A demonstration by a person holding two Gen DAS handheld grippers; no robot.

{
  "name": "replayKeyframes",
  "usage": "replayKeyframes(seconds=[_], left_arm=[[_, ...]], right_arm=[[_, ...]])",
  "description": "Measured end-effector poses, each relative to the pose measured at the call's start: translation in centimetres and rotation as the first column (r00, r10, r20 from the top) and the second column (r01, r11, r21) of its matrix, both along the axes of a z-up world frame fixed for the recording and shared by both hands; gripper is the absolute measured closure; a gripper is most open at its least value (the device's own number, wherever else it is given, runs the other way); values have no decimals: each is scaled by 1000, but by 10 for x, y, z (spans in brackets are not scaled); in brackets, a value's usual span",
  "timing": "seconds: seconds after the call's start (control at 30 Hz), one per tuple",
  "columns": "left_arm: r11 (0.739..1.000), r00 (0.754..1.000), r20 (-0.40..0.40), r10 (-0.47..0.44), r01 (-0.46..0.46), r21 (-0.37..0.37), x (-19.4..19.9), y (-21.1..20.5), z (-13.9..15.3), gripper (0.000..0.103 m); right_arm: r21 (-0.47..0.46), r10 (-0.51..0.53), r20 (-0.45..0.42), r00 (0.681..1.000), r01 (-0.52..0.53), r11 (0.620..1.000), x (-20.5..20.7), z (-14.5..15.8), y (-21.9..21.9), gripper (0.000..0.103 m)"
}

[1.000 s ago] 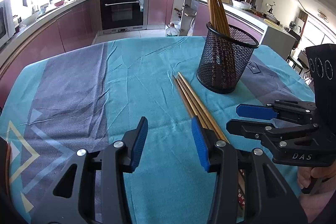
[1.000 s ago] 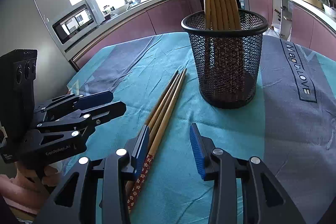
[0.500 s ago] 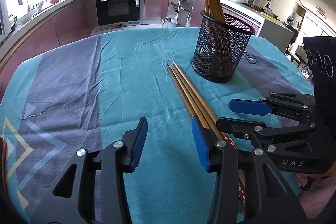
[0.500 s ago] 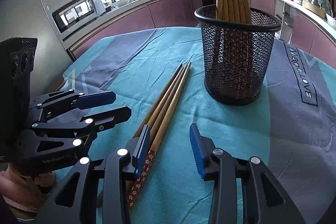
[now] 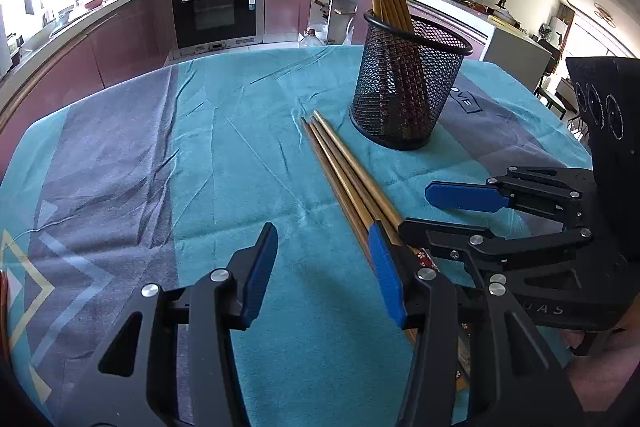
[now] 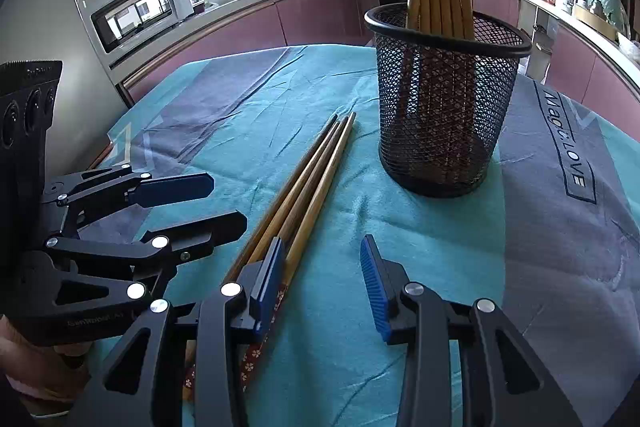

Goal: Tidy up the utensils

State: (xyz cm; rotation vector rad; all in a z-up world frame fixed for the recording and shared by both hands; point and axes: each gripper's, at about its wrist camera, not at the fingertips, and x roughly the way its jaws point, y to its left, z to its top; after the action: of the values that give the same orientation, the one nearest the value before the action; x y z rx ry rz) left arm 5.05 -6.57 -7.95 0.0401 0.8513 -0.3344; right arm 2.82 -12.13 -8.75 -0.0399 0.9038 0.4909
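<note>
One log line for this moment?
left gripper: open, empty | right gripper: open, empty | loose chopsticks: on tablecloth | mesh cup: upright, holds chopsticks

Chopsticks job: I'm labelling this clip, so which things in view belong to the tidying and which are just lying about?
Part of the job:
loose chopsticks lying on the cloth
mesh holder, upright, with chopsticks already inside
left gripper and right gripper, both with jaws open and empty

Just there:
tablecloth
oven
microwave
</note>
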Motion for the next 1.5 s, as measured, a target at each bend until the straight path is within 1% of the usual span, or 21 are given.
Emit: replayKeyframes(seconds=[0.17, 0.27, 0.6, 0.87, 0.97, 1.1, 1.43, 1.47, 1.5], left_arm=[[1000, 1000, -12, -19, 19, 7, 1, -4, -3, 56], [1000, 999, -25, -19, 20, 24, 3, -6, -7, 56], [1000, 999, -32, -12, 13, 25, 4, -5, -8, 55], [999, 1000, -26, -16, 17, 34, 7, -11, -8, 56], [999, 999, -26, -19, 20, 33, 6, -11, -9, 57], [998, 999, -18, -27, 28, 51, 5, -13, -8, 60], [996, 999, -3, -37, 37, 86, 4, -17, -7, 63], [995, 999, -1, -35, 35, 94, 4, -17, -7, 64], [993, 1000, -5, -26, 26, 119, 5, -16, -8, 68]], right_arm=[[10, -10, -6, 1000, 10, 1000, 1, 0, -6, 66], [18, -14, -10, 1000, 14, 1000, 1, 0, -8, 66], [21, -16, -11, 1000, 16, 1000, 1, 0, -9, 66], [28, -20, -14, 1000, 20, 999, 2, 1, -11, 67], [28, -19, -14, 1000, 20, 999, 3, 1, -11, 67], [28, -20, -14, 1000, 20, 999, 3, 1, -11, 67], [29, -20, -15, 1000, 20, 999, 3, 1, -12, 67], [29, -19, -15, 1000, 20, 999, 3, 1, -12, 67], [28, -19, -14, 1000, 19, 999, 3, 1, -12, 67]])
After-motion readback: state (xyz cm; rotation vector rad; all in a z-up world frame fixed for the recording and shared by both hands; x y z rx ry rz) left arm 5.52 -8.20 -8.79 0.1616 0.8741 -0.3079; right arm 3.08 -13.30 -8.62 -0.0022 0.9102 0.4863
